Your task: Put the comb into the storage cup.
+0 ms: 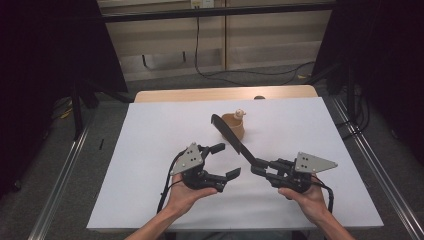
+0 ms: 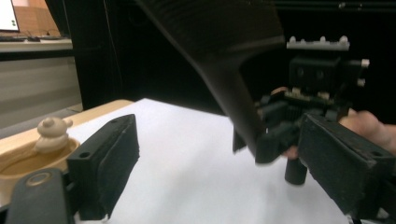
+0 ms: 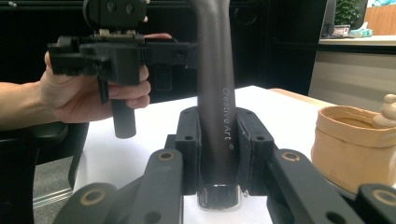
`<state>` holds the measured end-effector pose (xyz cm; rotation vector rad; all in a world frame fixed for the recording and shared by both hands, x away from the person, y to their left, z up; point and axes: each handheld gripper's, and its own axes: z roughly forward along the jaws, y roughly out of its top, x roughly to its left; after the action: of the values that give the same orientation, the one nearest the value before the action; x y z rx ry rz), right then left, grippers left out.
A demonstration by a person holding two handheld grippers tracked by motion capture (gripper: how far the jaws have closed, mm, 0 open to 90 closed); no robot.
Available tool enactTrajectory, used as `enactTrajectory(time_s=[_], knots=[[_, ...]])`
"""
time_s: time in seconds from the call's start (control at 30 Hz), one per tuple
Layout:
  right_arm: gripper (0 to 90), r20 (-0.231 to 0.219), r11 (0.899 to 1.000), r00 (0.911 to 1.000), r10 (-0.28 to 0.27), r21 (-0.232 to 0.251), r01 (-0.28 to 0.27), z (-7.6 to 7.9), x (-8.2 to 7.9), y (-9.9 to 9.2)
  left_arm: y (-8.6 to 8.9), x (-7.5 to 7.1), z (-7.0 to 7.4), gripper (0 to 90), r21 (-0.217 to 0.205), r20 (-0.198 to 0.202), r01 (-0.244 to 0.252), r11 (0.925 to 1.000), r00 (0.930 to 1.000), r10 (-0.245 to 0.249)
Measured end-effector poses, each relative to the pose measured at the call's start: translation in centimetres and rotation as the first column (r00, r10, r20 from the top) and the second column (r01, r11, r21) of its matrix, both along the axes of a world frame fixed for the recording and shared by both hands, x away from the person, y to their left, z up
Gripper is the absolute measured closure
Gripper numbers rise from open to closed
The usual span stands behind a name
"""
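A long black tool (image 1: 232, 137) with a broad curved end slants from the tan cup (image 1: 234, 126) down to my right gripper (image 1: 259, 166). That gripper (image 3: 217, 154) is shut on the tool's handle (image 3: 215, 93), which carries white lettering. A small pale figurine (image 1: 240, 113) sits on the cup's rim. My left gripper (image 1: 227, 160) is open with nothing between its fingers, just left of the tool's handle. In the left gripper view its jaws frame the tool (image 2: 224, 56), the right gripper (image 2: 266, 140), and the cup (image 2: 28, 163) with the figurine (image 2: 51, 133) at far left.
A white sheet (image 1: 150, 150) covers most of the wooden table (image 1: 200, 94). Dark stands and cables lie on the floor around and behind it. A hand holds the left gripper (image 3: 116, 51) at the left of the right gripper view.
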<state>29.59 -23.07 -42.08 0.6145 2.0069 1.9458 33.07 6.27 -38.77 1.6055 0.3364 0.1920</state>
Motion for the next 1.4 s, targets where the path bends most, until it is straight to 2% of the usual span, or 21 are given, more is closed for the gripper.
enactTrajectory(time_s=[0.23, 0.4, 0.6, 0.8, 0.87, 1.0, 1.07, 1.13, 1.4], knots=[[72.8, 0.003, 1.000, 1.0000, 0.003, 0.009, -0.003, 0.0, -0.1, 0.2, -0.8, 0.3, -0.1, 22.3, 0.003, -0.007, 0.025, 0.9997, 0.9997, -0.025], [72.8, 0.001, 1.000, 1.0000, -0.005, 0.013, 0.005, 0.0, -0.1, 0.0, -1.3, 0.7, -0.2, 29.7, -0.015, -0.038, 0.023, 0.9996, 0.9990, -0.024], [72.8, -0.001, 1.000, 1.0000, -0.001, 0.009, 0.001, -0.1, -0.1, 0.1, -1.7, 0.8, 0.1, 40.2, -0.042, -0.047, 0.050, 0.9979, 0.9975, -0.052], [72.8, 0.002, 1.000, 1.0000, -0.003, 0.007, 0.003, -0.1, -0.1, 0.1, -2.2, 1.0, 0.2, 49.4, -0.054, -0.062, 0.054, 0.9971, 0.9965, -0.057], [72.8, 0.000, 1.000, 0.9999, -0.010, 0.005, 0.010, -0.1, 0.0, 0.0, -2.3, 1.1, 0.5, 56.3, -0.062, -0.063, 0.050, 0.9968, 0.9965, -0.054], [72.8, 0.001, 1.000, 1.0000, -0.004, 0.005, 0.004, -0.1, 0.0, 0.1, -2.5, 1.3, 0.7, 56.7, -0.067, -0.072, 0.054, 0.9963, 0.9956, -0.059], [72.8, 0.002, 1.000, 1.0000, -0.004, 0.004, 0.004, -0.1, 0.0, 0.1, -2.6, 1.4, 0.7, 61.9, -0.074, -0.086, 0.072, 0.9947, 0.9932, -0.078], [72.8, -0.001, 1.000, 1.0000, -0.003, 0.006, 0.003, -0.2, 0.0, 0.1, -2.6, 1.4, 0.7, 63.0, -0.077, -0.093, 0.071, 0.9945, 0.9926, -0.078], [72.8, -0.001, 1.000, 1.0000, 0.004, -0.005, -0.004, -0.4, 0.0, 0.3, -2.4, 1.7, 0.7, 66.9, -0.085, -0.143, 0.103, 0.9910, 0.9831, -0.115]])
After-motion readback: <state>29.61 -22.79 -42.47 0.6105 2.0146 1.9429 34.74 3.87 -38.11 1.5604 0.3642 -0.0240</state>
